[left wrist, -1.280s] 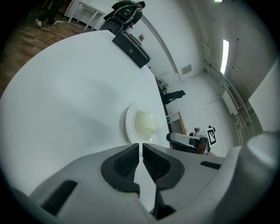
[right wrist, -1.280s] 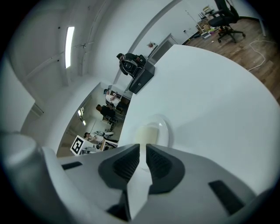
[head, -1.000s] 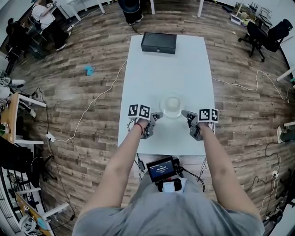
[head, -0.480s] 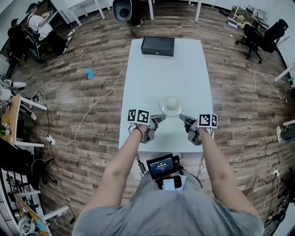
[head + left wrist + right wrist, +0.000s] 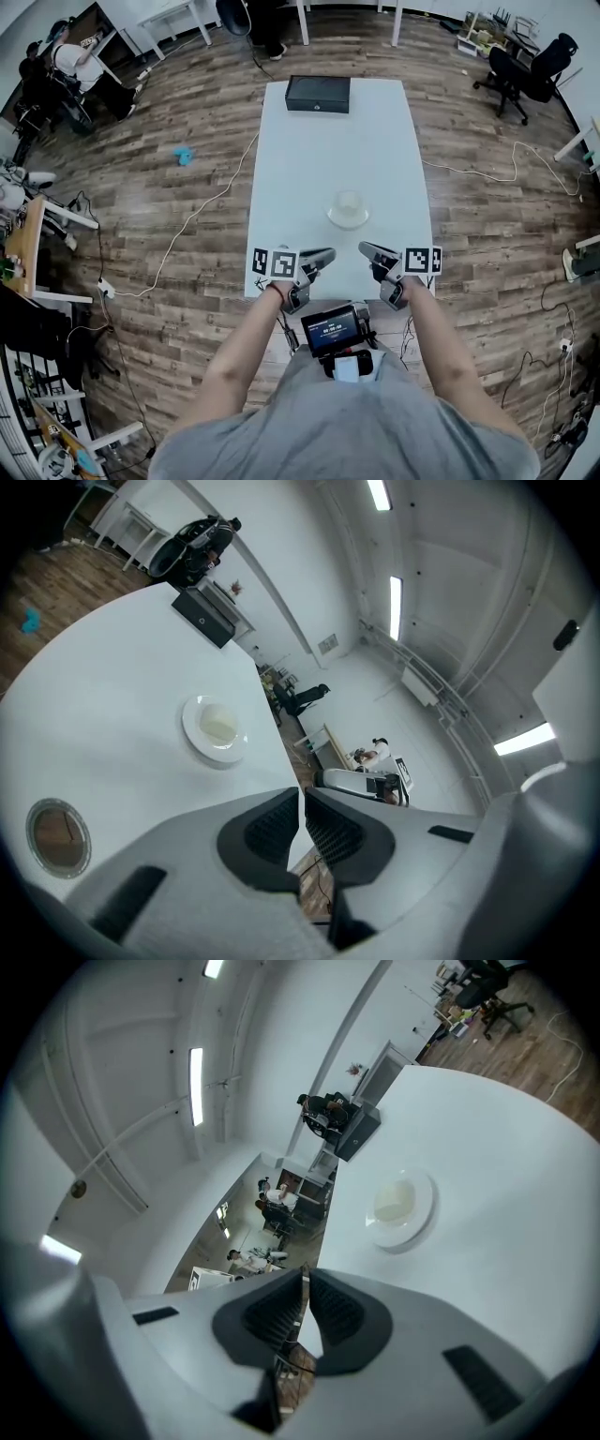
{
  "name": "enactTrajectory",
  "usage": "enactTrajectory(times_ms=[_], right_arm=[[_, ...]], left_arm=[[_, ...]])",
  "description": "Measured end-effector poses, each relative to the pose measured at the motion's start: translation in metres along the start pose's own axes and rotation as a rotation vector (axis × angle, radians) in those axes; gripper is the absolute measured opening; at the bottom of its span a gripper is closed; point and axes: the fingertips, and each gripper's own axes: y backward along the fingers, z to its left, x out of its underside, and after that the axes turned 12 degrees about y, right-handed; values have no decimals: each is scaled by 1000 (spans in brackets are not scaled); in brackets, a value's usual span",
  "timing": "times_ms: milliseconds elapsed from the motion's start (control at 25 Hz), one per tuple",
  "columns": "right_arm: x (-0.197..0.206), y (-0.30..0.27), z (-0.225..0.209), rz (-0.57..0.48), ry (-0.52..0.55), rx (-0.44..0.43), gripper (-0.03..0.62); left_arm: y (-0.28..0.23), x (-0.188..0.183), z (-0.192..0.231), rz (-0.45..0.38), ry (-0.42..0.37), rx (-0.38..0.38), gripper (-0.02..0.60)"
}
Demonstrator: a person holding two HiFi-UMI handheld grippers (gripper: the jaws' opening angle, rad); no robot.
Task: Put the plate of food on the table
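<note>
A white plate with pale food in its middle rests on the white table, right of centre and towards the near end. It also shows as the plate in the left gripper view and the plate in the right gripper view. My left gripper hovers at the near edge, left of the plate and apart from it, jaws shut with nothing between them. My right gripper mirrors it on the other side, also shut and empty.
A black box sits at the table's far end. Cables trail over the wooden floor on both sides. Office chairs stand at the back right, and people sit at desks at the back left. A small screen device hangs at my waist.
Both grippers have drawn back from the plate towards the near table edge. The plate stays where it was on the table.
</note>
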Motion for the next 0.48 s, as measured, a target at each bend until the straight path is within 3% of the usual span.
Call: enactTrajectory(times_ms=[480], right_arm=[[36, 30, 46, -67, -19, -52, 40]], left_arm=[[35, 36, -24, -75, -71, 16, 34]])
